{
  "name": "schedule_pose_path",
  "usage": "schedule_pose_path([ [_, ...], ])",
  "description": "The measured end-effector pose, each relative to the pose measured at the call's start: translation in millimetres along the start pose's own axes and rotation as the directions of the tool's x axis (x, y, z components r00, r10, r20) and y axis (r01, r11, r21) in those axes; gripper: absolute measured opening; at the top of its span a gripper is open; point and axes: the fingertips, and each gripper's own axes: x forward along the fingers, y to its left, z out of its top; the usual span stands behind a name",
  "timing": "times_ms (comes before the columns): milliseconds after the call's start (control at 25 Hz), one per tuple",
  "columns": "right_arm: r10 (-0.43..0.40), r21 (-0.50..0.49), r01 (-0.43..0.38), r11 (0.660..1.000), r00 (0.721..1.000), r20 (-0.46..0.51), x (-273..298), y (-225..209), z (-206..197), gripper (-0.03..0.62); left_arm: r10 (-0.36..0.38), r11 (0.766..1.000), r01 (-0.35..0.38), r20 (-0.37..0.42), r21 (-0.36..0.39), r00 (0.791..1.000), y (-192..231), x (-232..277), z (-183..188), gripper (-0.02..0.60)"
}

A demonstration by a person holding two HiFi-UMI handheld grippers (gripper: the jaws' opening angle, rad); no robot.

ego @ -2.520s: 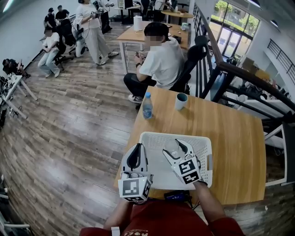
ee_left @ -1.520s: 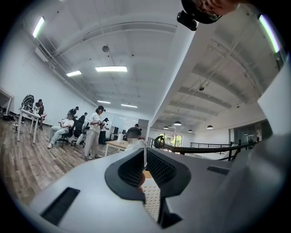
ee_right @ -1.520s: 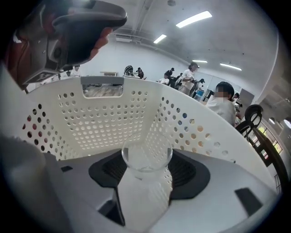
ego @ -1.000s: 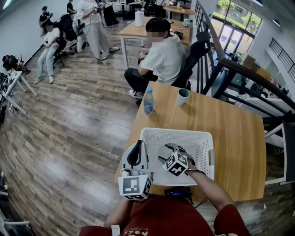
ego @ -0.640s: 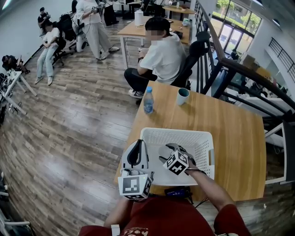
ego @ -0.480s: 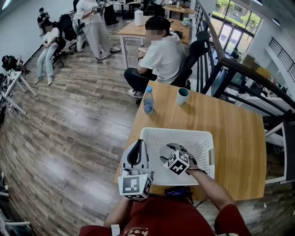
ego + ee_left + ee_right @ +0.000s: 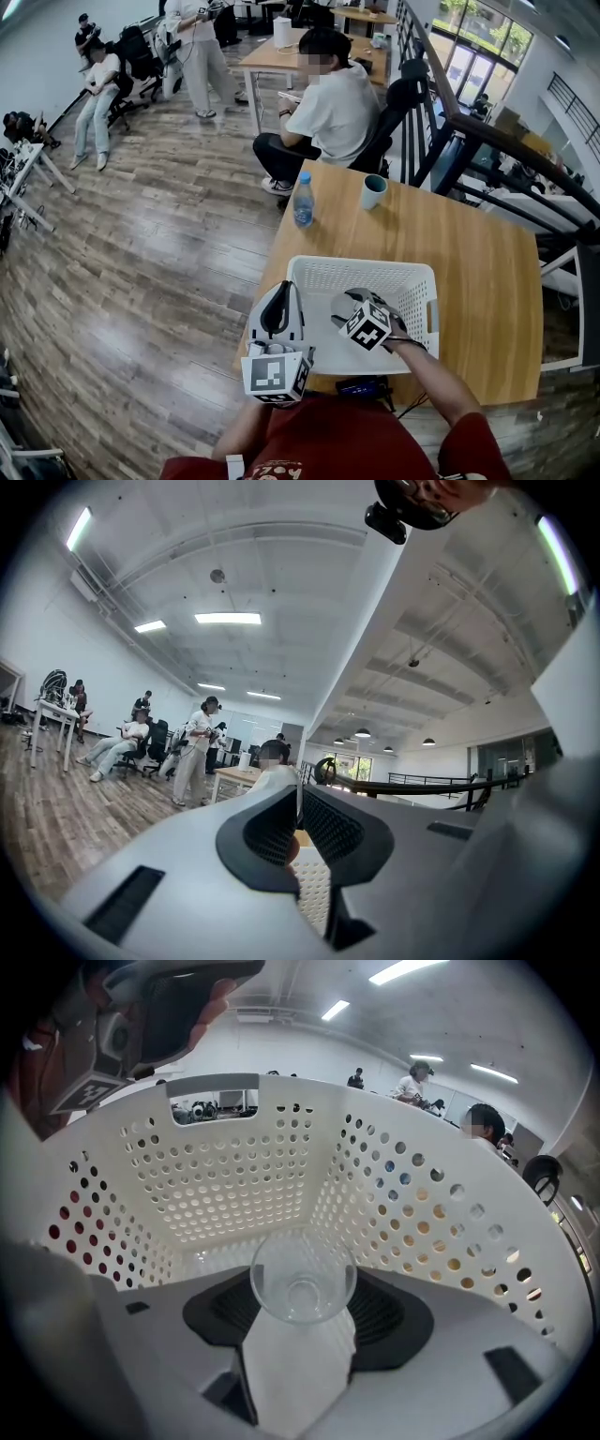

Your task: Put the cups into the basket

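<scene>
A white perforated basket (image 7: 412,281) stands on the near part of the wooden table (image 7: 469,253). My right gripper (image 7: 347,306) reaches down inside it, shut on a clear plastic cup (image 7: 302,1281) that points mouth-first toward the basket's floor and far wall (image 7: 234,1176). In the head view the clear cup (image 7: 341,302) is mostly hidden by the gripper. My left gripper (image 7: 278,298) hovers at the basket's left rim, shut with nothing in it; the left gripper (image 7: 298,834) shows jaws nearly touching. A teal cup (image 7: 372,191) stands upright at the table's far edge.
A water bottle (image 7: 303,201) with a blue label stands left of the teal cup. A seated person (image 7: 328,103) is just beyond the table. A dark device (image 7: 361,386) lies at the near table edge. A black railing (image 7: 506,150) runs along the right.
The right gripper tipped down into the basket with the clear cup and has since drifted slightly right. The left gripper has stayed in place.
</scene>
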Motion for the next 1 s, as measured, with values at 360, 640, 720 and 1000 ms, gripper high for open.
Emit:
schedule_pose_path([
  [360,0.020,-0.017,-0.020,1.000,0.999,-0.038,-4.1,1.2,-6.6,0.285,-0.004,1.000,0.004,-0.008,-0.002,1.000,-1.4,-3.5,-0.8,0.023],
  [640,-0.002,0.001,0.002,1.000,1.000,-0.015,-3.6,-2.6,-4.8,0.287,-0.005,1.000,0.005,-0.006,-0.002,1.000,-2.4,-2.3,-0.5,0.023],
  [720,-0.007,-0.006,0.007,1.000,1.000,-0.014,-3.0,-2.8,-5.0,0.287,-0.003,1.000,0.003,-0.006,-0.003,1.000,-1.5,-2.3,-0.8,0.023],
  [1000,-0.015,0.010,0.015,1.000,1.000,0.002,0.0,-7.3,-5.1,0.287,-0.001,1.000,0.001,-0.005,-0.002,1.000,-1.6,-1.3,-1.9,0.023],
])
